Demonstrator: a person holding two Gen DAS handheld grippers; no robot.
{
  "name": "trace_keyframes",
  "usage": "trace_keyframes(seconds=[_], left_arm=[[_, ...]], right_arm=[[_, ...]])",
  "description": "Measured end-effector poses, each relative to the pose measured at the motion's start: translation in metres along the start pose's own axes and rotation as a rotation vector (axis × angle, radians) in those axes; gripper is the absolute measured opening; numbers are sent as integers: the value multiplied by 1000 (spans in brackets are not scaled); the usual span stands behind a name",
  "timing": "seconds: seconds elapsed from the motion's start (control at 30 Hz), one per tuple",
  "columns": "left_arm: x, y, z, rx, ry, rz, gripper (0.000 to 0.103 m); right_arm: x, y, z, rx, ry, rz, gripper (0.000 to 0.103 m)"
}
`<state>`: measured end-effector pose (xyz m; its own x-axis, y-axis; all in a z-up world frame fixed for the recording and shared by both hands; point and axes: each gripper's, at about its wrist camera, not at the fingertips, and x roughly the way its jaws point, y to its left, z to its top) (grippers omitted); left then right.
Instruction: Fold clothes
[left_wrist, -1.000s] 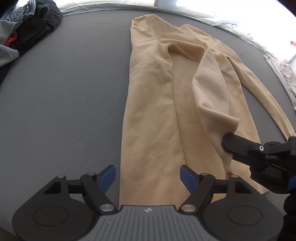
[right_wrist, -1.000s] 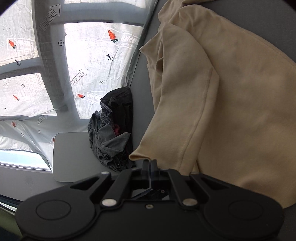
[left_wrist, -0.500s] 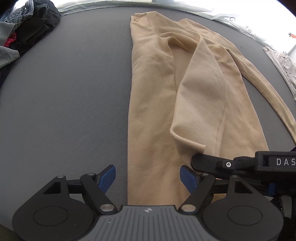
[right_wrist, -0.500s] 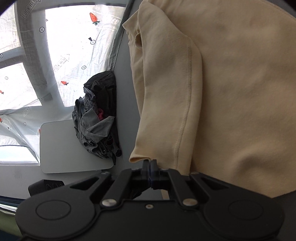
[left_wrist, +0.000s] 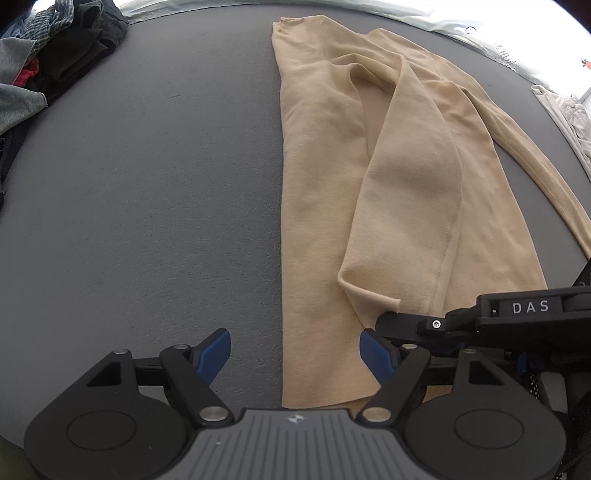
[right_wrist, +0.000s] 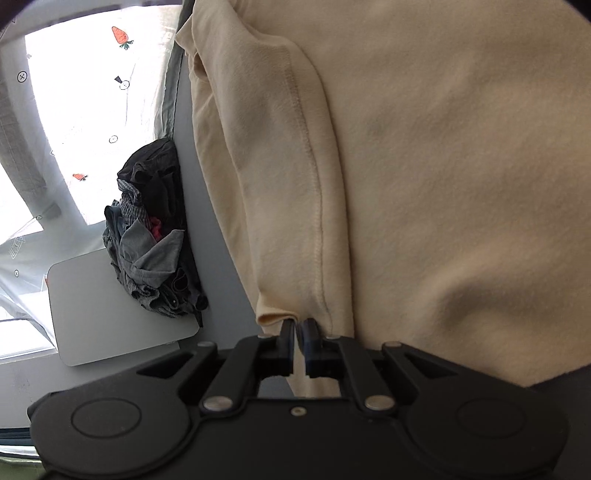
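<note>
A beige long-sleeved top lies lengthwise on the grey table. One sleeve is folded over its body; the other sleeve trails off to the right. My left gripper is open and empty, low over the top's near hem. My right gripper is nearly shut, pinching the cuff of the folded sleeve; it comes in from the right in the left wrist view.
A heap of dark clothes lies at the table's far left corner, also in the right wrist view. A white garment lies at the far right edge. A patterned sheet hangs beyond the table.
My right gripper has carried the sleeve cuff leftward and toward me, laying the sleeve across the top's body. Its jaws now show a slight gap. My left gripper has stayed open.
</note>
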<state>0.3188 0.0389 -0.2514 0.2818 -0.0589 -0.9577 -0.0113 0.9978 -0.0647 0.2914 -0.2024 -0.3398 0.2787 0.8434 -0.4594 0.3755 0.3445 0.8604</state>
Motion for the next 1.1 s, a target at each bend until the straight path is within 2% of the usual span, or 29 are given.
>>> trace_keyframes(seconds=[0.13, 0.17, 0.3, 0.47, 0.53, 0.6, 0.63, 0.7, 0.73, 0.9, 1.1], left_arm=[[-9, 6, 6, -43, -21, -28, 78], [-11, 7, 8, -54, -27, -35, 78], [-21, 9, 15, -93, -57, -67, 78], [-21, 3, 20, -105, -95, -144, 77], [-17, -6, 21, -93, -96, -177, 72], [-8, -16, 21, -84, -73, -193, 57], [-4, -20, 21, -83, -60, -197, 54], [5, -27, 21, -80, -31, -190, 44], [9, -29, 21, -82, -21, -180, 42], [16, -30, 20, -111, 2, -132, 41], [20, -27, 14, -164, 24, -117, 43]], right_arm=[[-5, 5, 2, 16, 2, 53, 34], [-7, 6, 3, 20, -1, 70, 35], [-18, 6, 10, 45, -38, 125, 36], [-33, 0, 17, 76, -85, 150, 36], [-38, -2, 19, 80, -93, 147, 36], [-42, -3, 20, 80, -100, 140, 36], [-45, -4, 21, 80, -104, 140, 36], [-51, -6, 22, 84, -116, 142, 36], [-53, -8, 23, 87, -121, 144, 36], [-67, -18, 26, 106, -135, 145, 36], [-70, -20, 29, 99, -117, 141, 36]])
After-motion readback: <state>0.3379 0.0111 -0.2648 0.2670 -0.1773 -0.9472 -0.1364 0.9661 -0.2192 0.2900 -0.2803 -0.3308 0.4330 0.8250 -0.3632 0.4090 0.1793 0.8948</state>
